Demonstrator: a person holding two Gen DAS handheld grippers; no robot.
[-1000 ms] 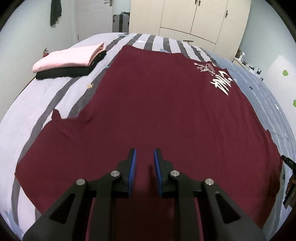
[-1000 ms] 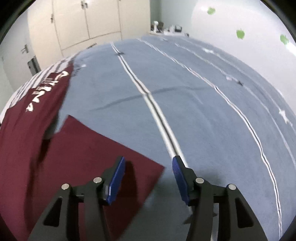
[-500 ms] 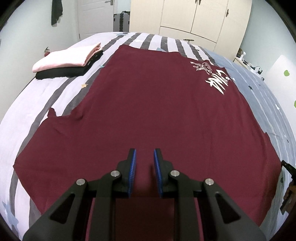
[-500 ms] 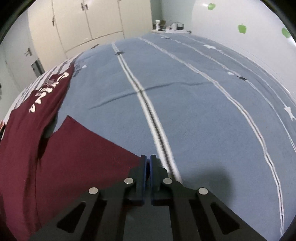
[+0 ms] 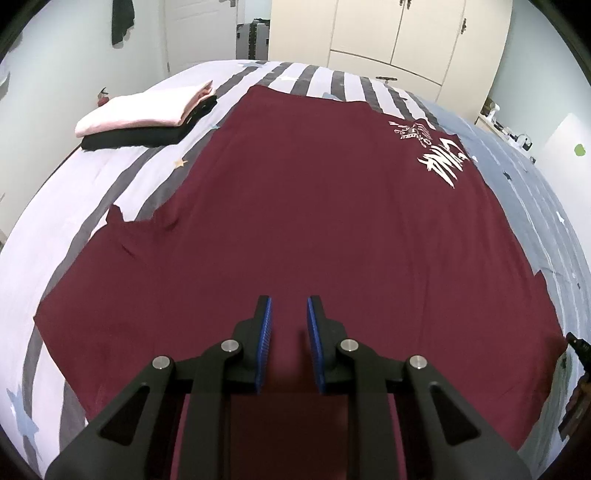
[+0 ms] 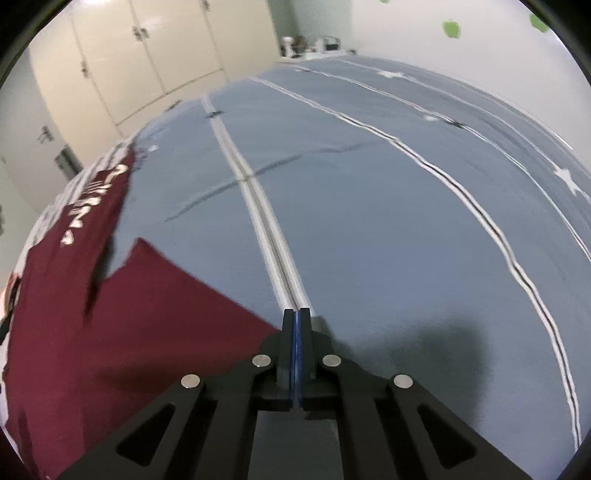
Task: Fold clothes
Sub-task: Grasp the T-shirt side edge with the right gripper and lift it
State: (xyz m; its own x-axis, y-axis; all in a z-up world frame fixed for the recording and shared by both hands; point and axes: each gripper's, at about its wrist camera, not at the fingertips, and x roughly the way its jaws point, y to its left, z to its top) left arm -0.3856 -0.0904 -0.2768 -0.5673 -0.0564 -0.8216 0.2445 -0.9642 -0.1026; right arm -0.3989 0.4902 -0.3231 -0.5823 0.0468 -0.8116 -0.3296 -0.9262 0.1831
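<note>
One maroon cotton T-shirt (image 5: 295, 206) lies spread flat across the bed with the striped grey, white and blue star-print cover (image 5: 155, 173), its hem toward the cream wardrobe doors (image 5: 399, 33). White brush-style lettering (image 5: 439, 162) is printed near its far right edge, with smaller lines of text above it; seen upside down and at an angle, none of it reads with certainty.

Two folded garments sit stacked at the bed's far left: a pale pink folded top (image 5: 144, 110) lying on a black folded garment (image 5: 147, 134).

Left claw (image 5: 289, 310): blue pads slightly apart, nothing between them, poised over the shirt's near part; gap and place unchanged from a second ago.

Right claw (image 6: 296, 314): pads drawn together at the corner of the shirt's right sleeve (image 6: 155, 314), which lies on the blue part of the cover. A second ago the jaws stood wide over that sleeve; they then snapped shut and have just eased a trifle. Whether sleeve cloth is pinched between the pads cannot be told.
</note>
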